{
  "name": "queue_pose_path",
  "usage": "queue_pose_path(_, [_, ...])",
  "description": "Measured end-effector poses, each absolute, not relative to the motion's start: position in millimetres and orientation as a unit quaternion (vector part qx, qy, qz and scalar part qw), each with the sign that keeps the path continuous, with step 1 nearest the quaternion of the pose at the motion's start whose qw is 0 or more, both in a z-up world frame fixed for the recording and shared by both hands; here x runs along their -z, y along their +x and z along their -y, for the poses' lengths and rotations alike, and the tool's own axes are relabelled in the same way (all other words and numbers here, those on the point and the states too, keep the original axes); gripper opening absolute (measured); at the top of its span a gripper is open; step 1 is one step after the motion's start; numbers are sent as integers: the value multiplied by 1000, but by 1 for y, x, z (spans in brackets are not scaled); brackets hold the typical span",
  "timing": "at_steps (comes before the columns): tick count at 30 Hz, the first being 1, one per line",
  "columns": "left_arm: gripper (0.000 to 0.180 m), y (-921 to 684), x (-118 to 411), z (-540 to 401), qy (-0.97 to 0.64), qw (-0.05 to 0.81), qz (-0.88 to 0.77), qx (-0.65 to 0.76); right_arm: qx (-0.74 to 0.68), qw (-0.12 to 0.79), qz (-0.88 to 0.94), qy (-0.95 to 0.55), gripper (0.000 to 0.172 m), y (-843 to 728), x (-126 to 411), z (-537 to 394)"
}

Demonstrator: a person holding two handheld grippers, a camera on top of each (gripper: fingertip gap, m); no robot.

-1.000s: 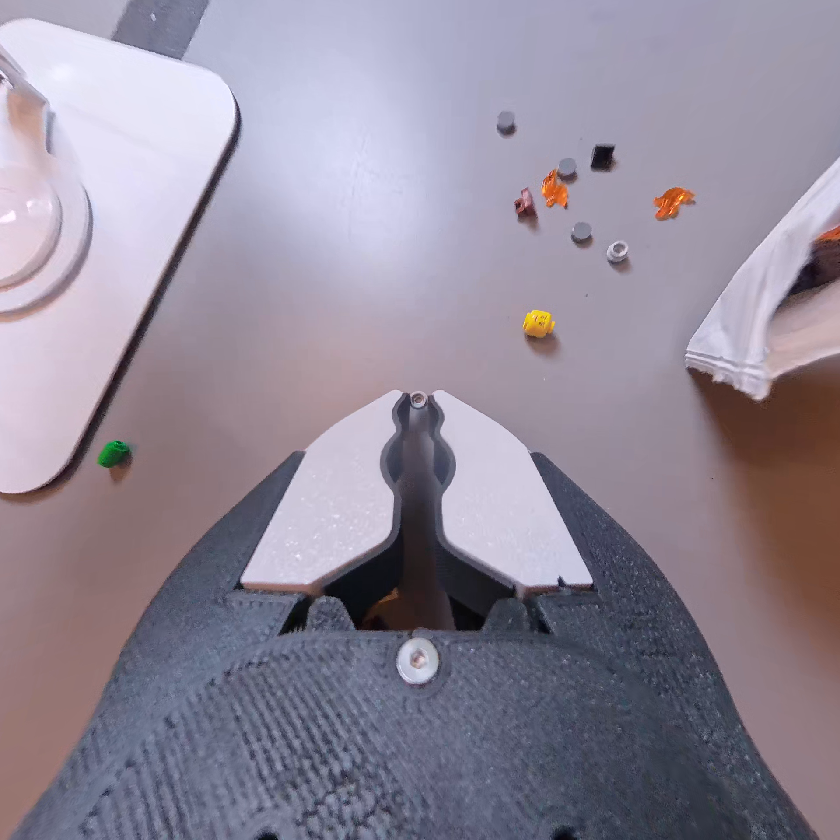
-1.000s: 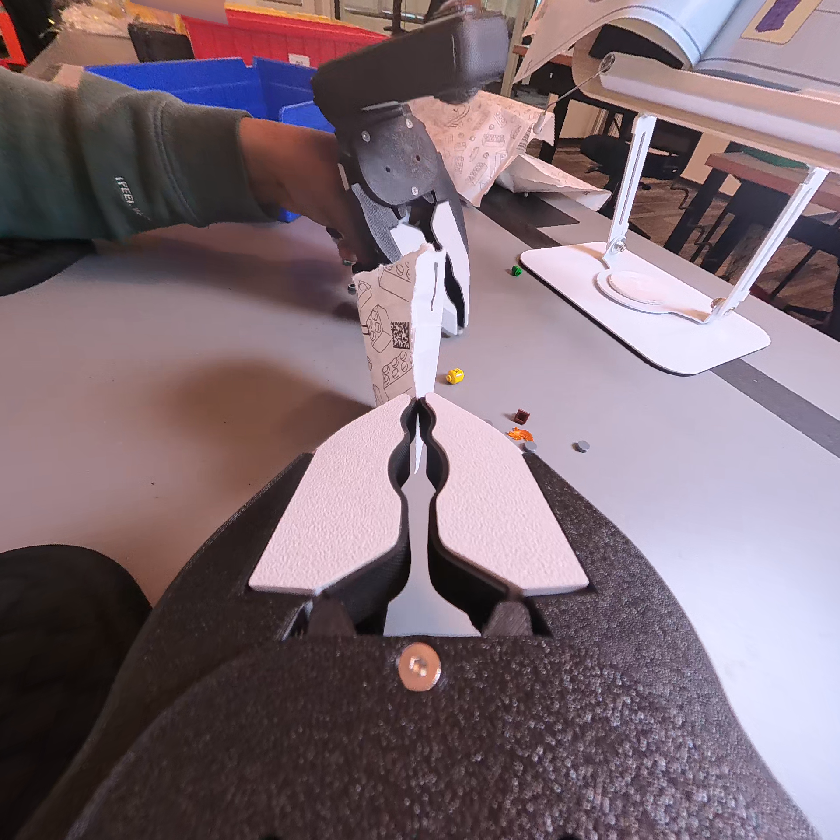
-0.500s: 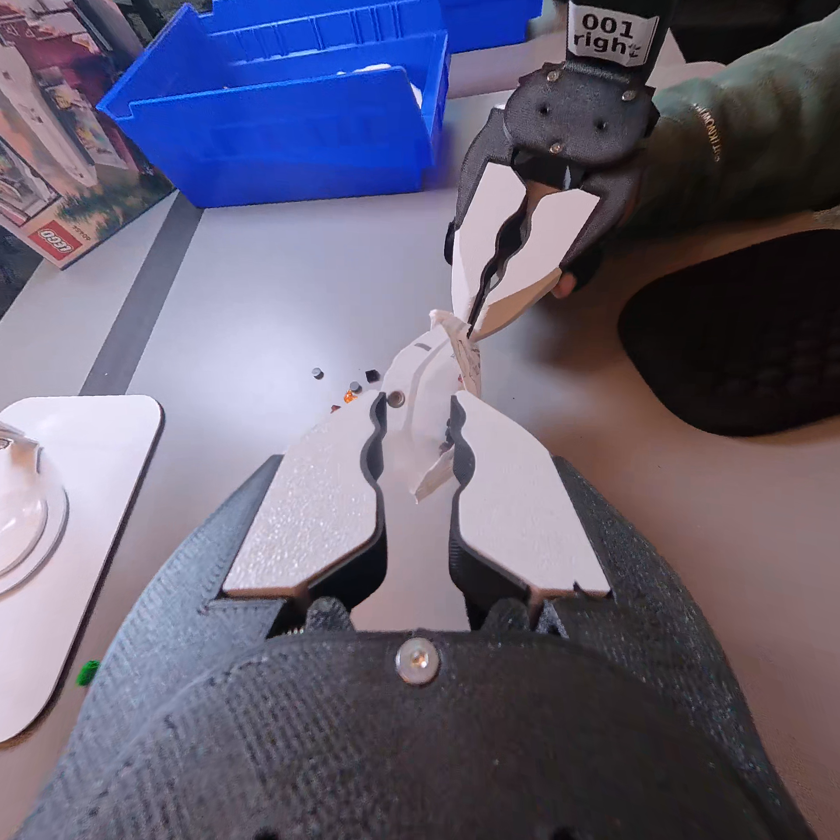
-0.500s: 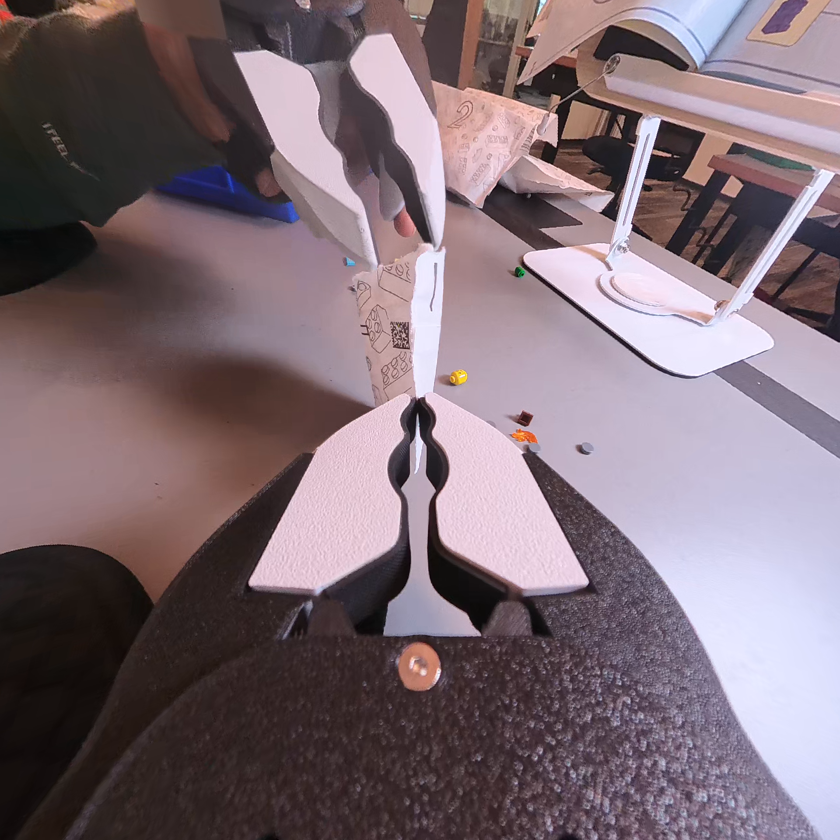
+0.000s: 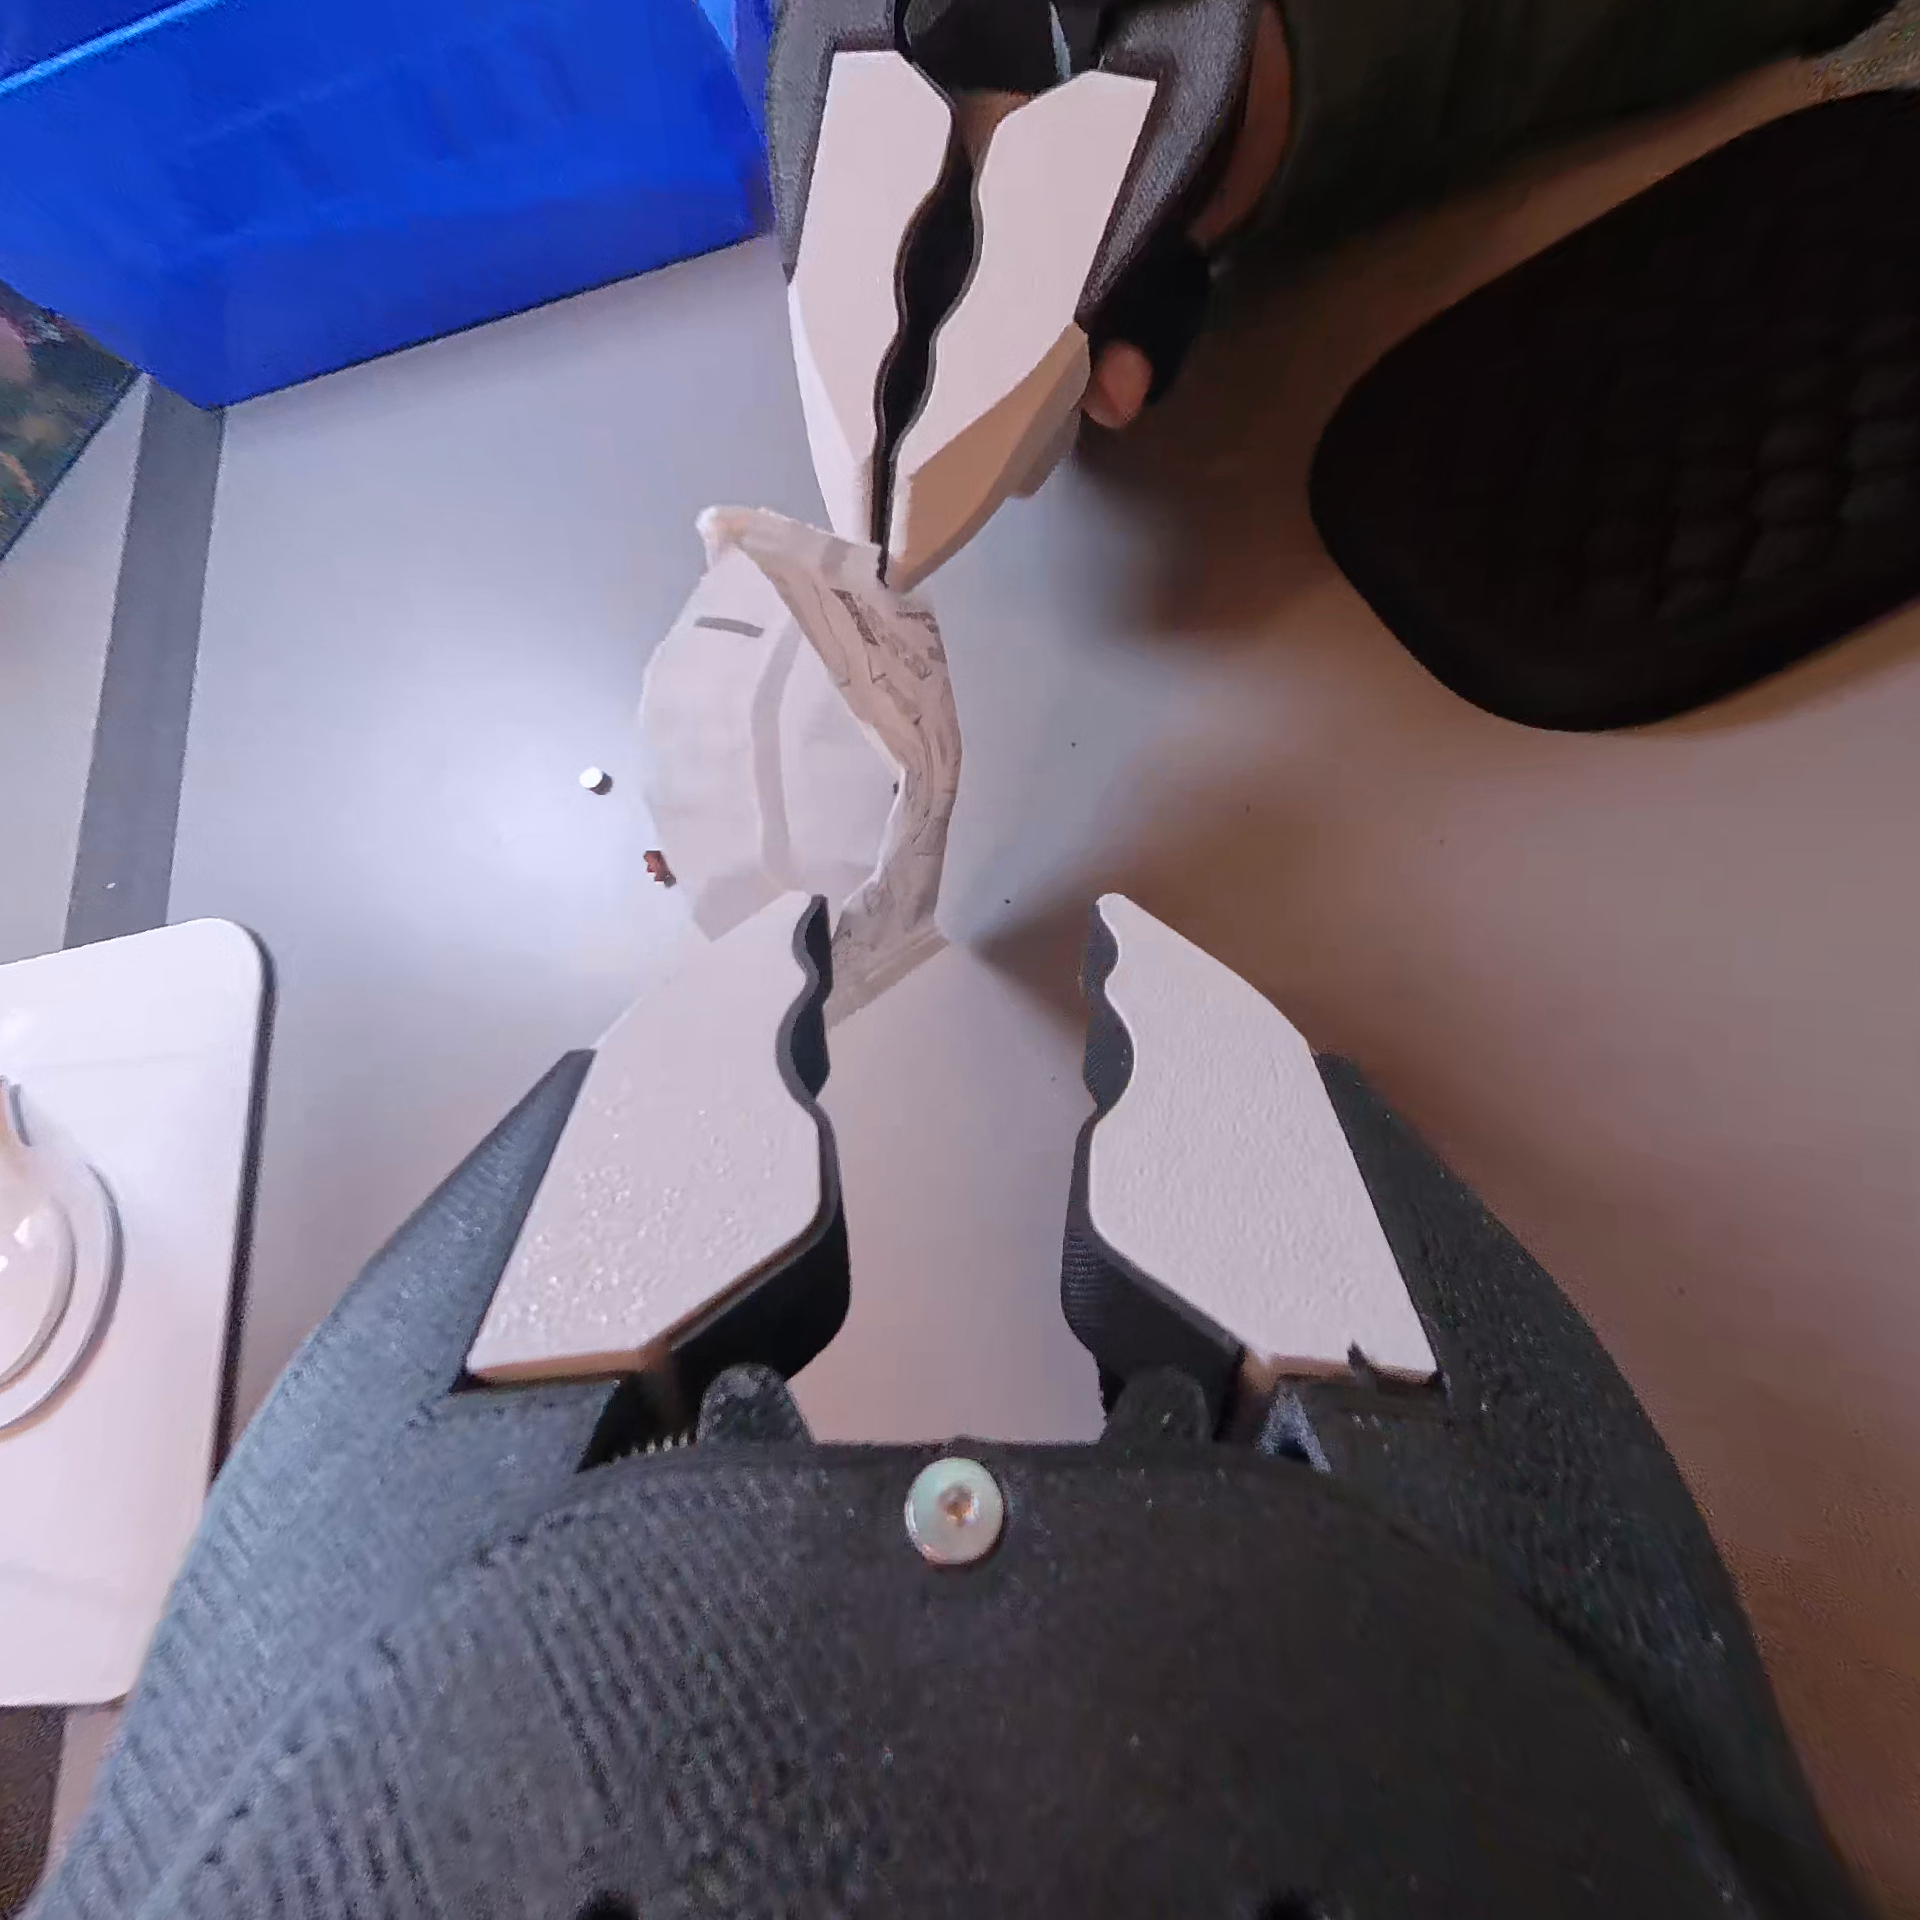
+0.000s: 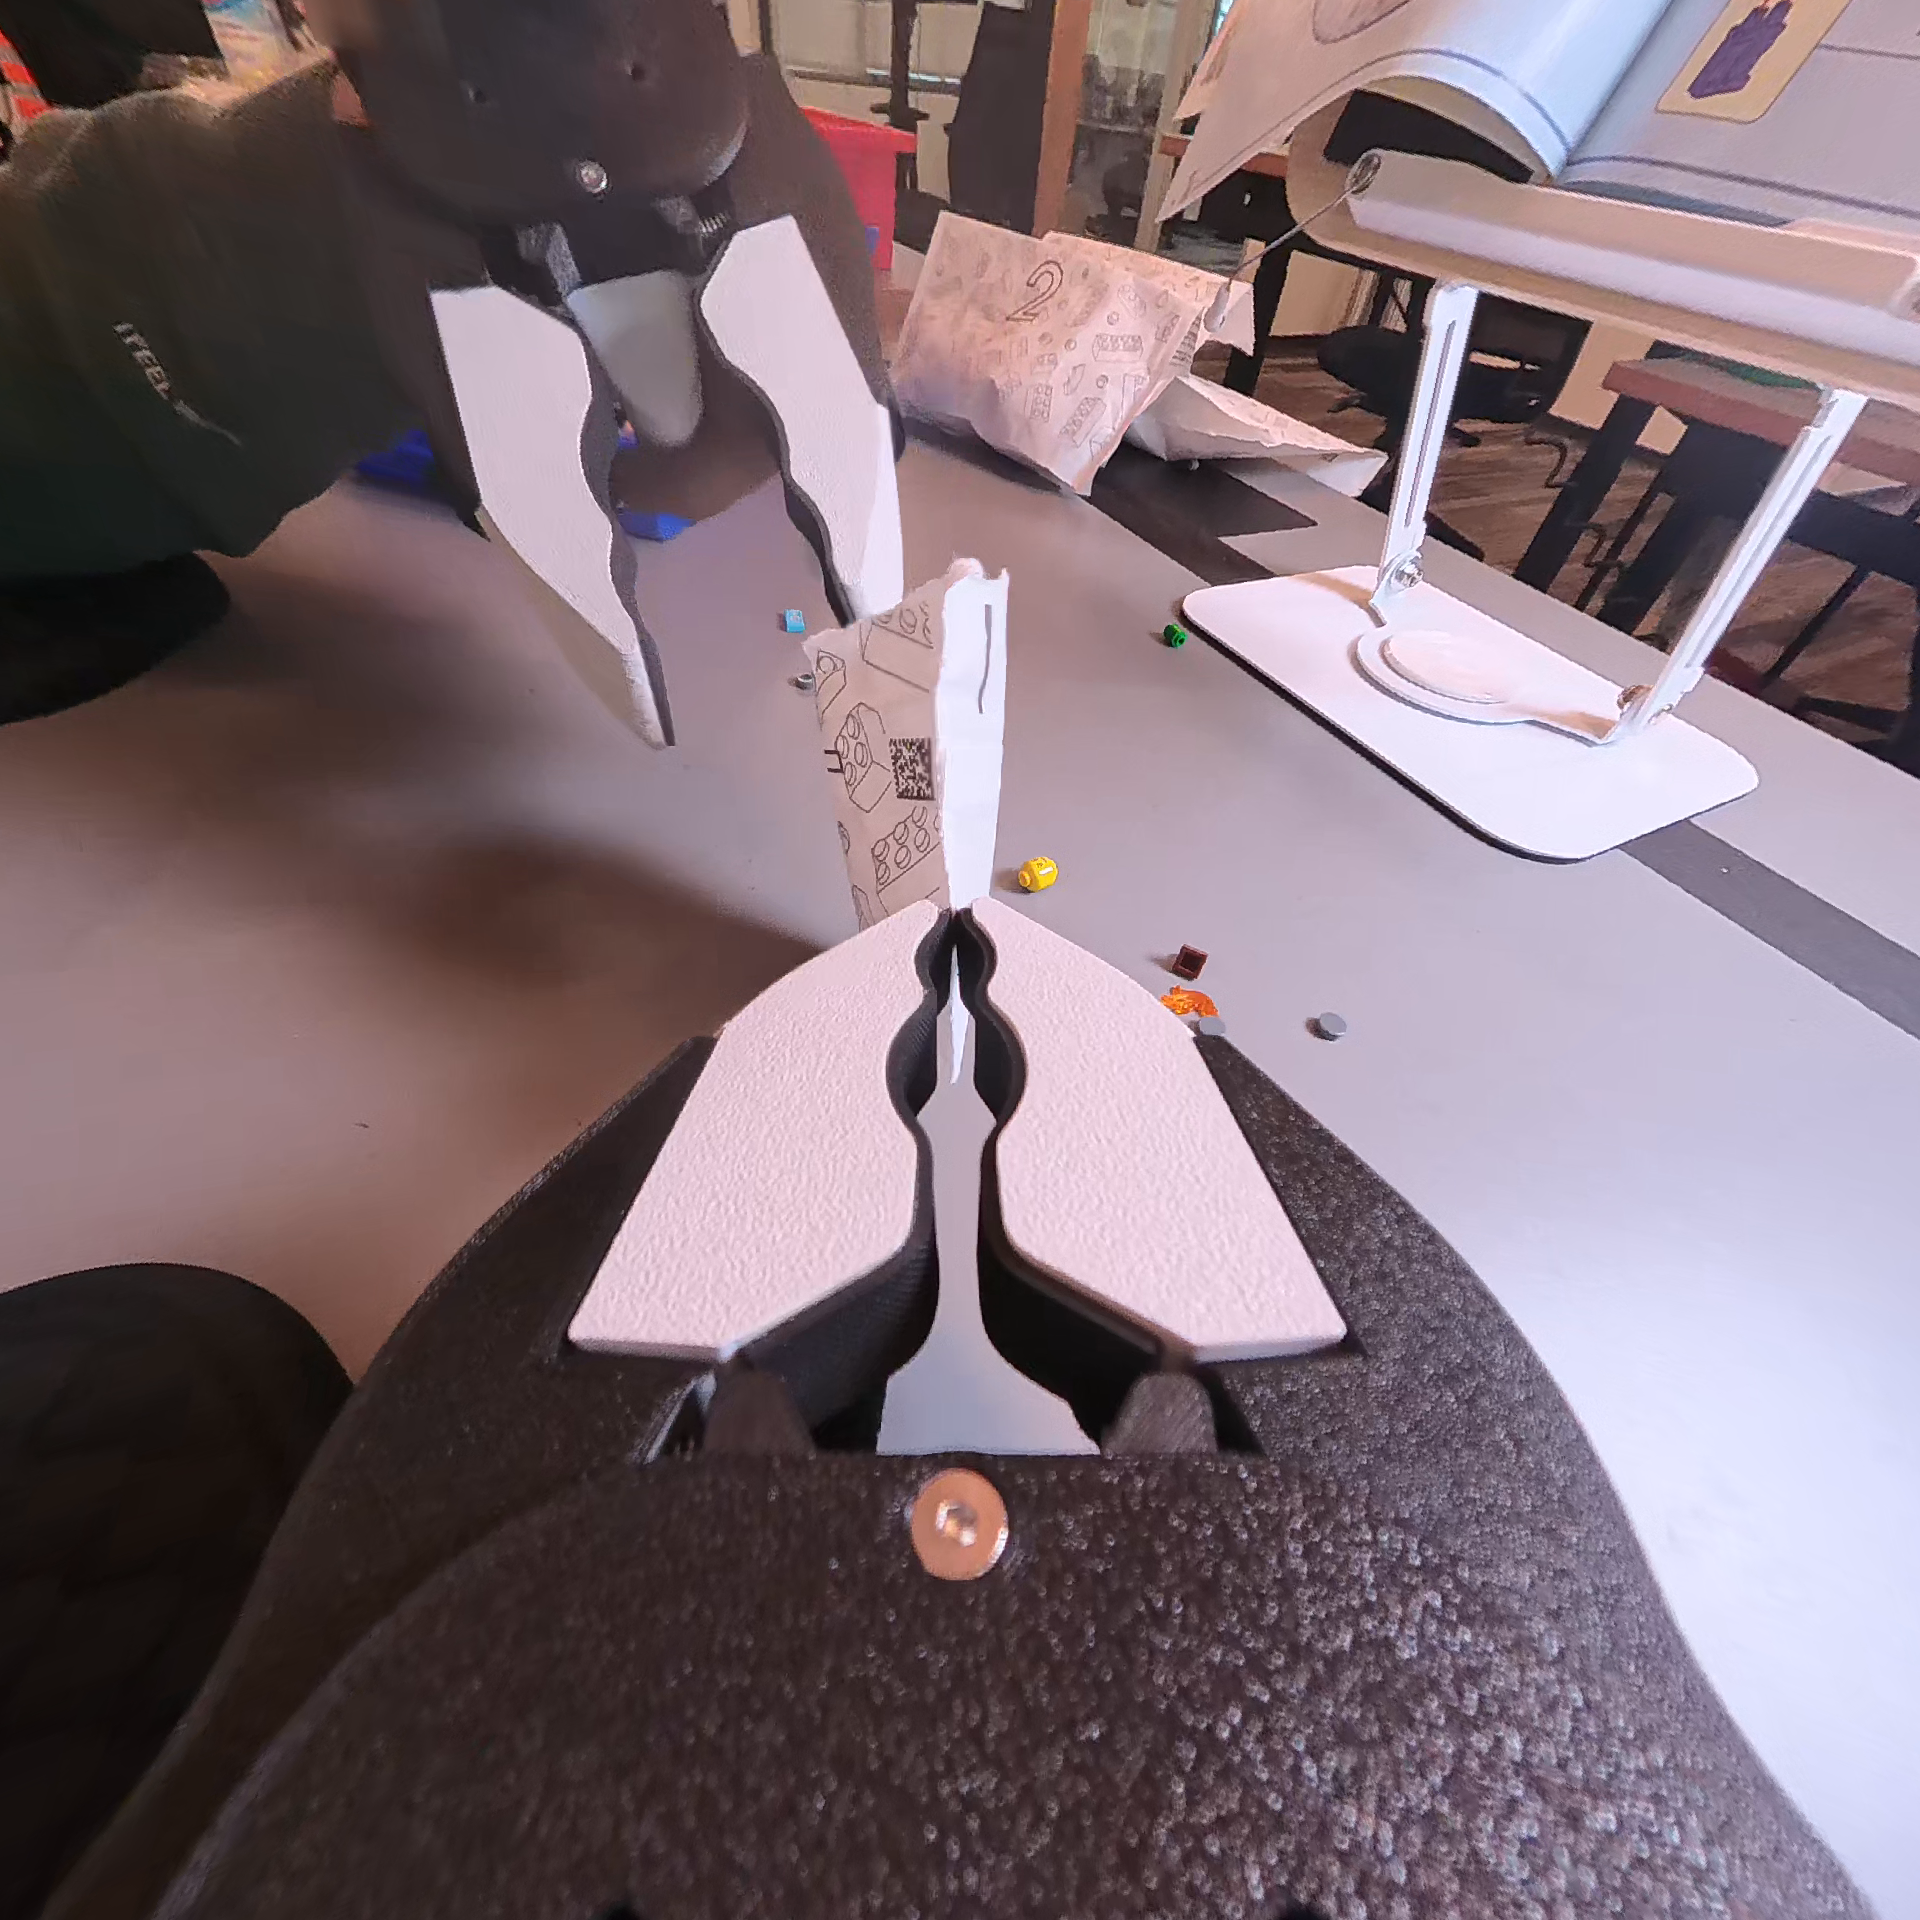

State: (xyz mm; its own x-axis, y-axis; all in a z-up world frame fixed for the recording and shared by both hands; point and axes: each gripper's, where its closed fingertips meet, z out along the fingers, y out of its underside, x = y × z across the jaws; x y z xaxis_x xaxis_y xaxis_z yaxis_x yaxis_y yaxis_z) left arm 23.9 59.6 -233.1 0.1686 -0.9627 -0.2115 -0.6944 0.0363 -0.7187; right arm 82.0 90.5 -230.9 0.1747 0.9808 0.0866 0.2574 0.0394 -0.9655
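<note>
Pinching brick-printed paper bag (image 6: 914, 748) — right gripper (image 6: 958, 914)

Torn printed paper bag (image 6: 914, 748), upright

The paper bag (image 5: 831, 748) hides small pieces behind it; the blue bin (image 5: 364, 177) is cut off.

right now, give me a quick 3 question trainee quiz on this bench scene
1. True or false: the right gripper is shut on the paper bag.
2. The left gripper is: A) open B) shut on the bag C) shut on a brick
3. What colour is the small round piece lying just right of the bag?

Key: 1 true; 2 A; 3 yellow
</note>
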Motion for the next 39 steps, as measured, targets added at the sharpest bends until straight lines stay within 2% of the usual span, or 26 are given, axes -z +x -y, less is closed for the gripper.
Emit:
queue_pose_path(4, [33,-6,211,-83,-693,410,-579,129,-367,493,525,-589,1,83,231,-92])
queue_pose_path(6, [23,-42,191,-117,-737,455,-493,87,-366,492,523,-592,1,83,232,-93])
queue_pose_path(8, [21,-89,186,-151,-789,472,-391,44,-366,491,520,-596,1,82,233,-95])
queue_pose_path(16, [29,-147,278,-219,-906,372,-191,66,-367,490,521,-595,1,83,233,-95])
queue_pose_path(23, [26,-150,306,-241,-919,349,-175,54,-369,488,522,-594,1,84,233,-94])
queue_pose_path(30, [1,-155,307,-245,-915,357,-186,32,-369,487,521,-596,1,85,233,-95])
queue_pose_path(39, [0,-147,298,-234,-904,363,-224,46,-367,489,520,-597,1,84,233,-96])
